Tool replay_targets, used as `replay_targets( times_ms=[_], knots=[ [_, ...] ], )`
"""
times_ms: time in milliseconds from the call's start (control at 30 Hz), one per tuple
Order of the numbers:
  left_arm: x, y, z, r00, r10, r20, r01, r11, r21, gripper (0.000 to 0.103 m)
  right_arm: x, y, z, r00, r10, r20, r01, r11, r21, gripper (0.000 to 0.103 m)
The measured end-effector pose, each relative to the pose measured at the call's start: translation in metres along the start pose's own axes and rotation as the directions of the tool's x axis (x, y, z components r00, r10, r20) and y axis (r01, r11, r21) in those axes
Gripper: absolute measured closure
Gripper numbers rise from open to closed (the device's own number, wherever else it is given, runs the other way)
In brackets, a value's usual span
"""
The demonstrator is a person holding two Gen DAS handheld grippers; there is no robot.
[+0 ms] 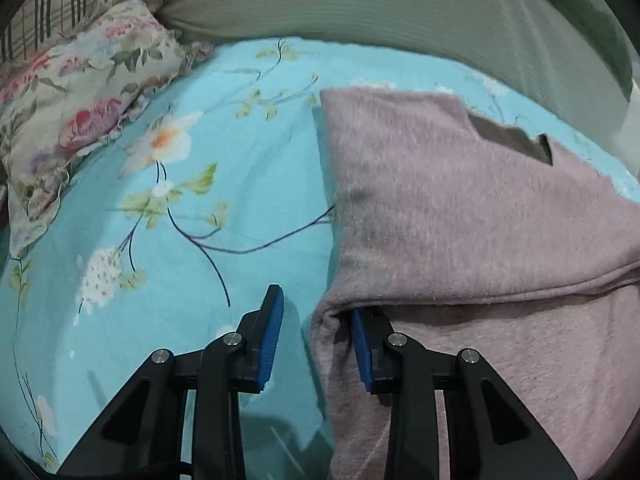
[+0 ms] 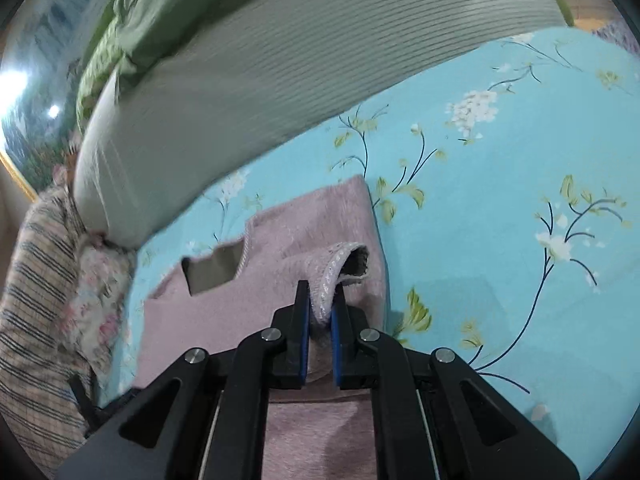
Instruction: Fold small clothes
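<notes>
A small fuzzy pink garment [image 1: 460, 208] lies on the blue floral bedsheet [image 1: 224, 184], with a grey patch at its top edge. My left gripper [image 1: 316, 312] is open at the garment's left edge; its right finger [image 1: 362, 344] is tucked under a fold, its left finger rests over the sheet. In the right wrist view the same pink garment [image 2: 320, 224] lies ahead. My right gripper [image 2: 320, 304] is shut on the garment's trimmed cuff [image 2: 336, 268], lifted a little above the body of the garment.
A floral pillow [image 1: 80, 96] and a striped pillow [image 1: 60, 4] lie at the left. A ribbed grey-green cushion [image 1: 380, 4] runs along the back; it also shows in the right wrist view [image 2: 260, 92], with a green blanket [image 2: 152, 16] behind it.
</notes>
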State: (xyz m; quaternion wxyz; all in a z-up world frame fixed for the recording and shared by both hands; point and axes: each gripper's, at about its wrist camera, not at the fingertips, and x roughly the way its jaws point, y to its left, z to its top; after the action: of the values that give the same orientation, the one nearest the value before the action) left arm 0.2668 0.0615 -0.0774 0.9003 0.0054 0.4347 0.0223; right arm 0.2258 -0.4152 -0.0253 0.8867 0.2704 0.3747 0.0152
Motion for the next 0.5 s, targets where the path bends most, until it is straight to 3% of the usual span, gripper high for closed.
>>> replay_targets(
  times_ms=[100, 200, 267, 367, 433, 500],
  knots=[
    [0.003, 0.010, 0.000, 1.000, -0.019, -0.004, 0.019, 0.998, -0.063, 0.084, 0.018, -0.003, -0.007, 0.995, -0.061, -0.083, 0.060, 0.998, -0.021, 0.093],
    [0.004, 0.018, -0.001, 0.999, -0.034, -0.001, 0.034, 0.994, -0.104, 0.085, 0.005, -0.003, -0.013, 0.987, -0.159, -0.032, 0.158, 0.987, -0.031, 0.085],
    [0.001, 0.020, -0.002, 0.999, -0.034, 0.002, 0.034, 0.993, -0.111, 0.084, -0.010, 0.002, -0.013, 0.984, -0.177, 0.022, 0.177, 0.984, -0.023, 0.083],
    [0.002, 0.018, -0.002, 0.999, -0.032, -0.005, 0.032, 0.994, -0.102, 0.085, -0.022, 0.026, -0.015, 0.993, -0.095, 0.068, 0.100, 0.991, -0.086, 0.083],
    [0.002, 0.016, -0.002, 1.000, -0.023, -0.003, 0.022, 0.995, -0.094, 0.085, -0.010, 0.040, -0.017, 1.000, -0.026, 0.015, 0.028, 0.991, -0.128, 0.082],
    [0.002, 0.014, -0.003, 1.000, -0.014, -0.002, 0.013, 0.996, -0.091, 0.085, 0.011, 0.048, -0.022, 0.998, -0.011, -0.055, 0.001, 0.986, -0.164, 0.082]
  ],
)
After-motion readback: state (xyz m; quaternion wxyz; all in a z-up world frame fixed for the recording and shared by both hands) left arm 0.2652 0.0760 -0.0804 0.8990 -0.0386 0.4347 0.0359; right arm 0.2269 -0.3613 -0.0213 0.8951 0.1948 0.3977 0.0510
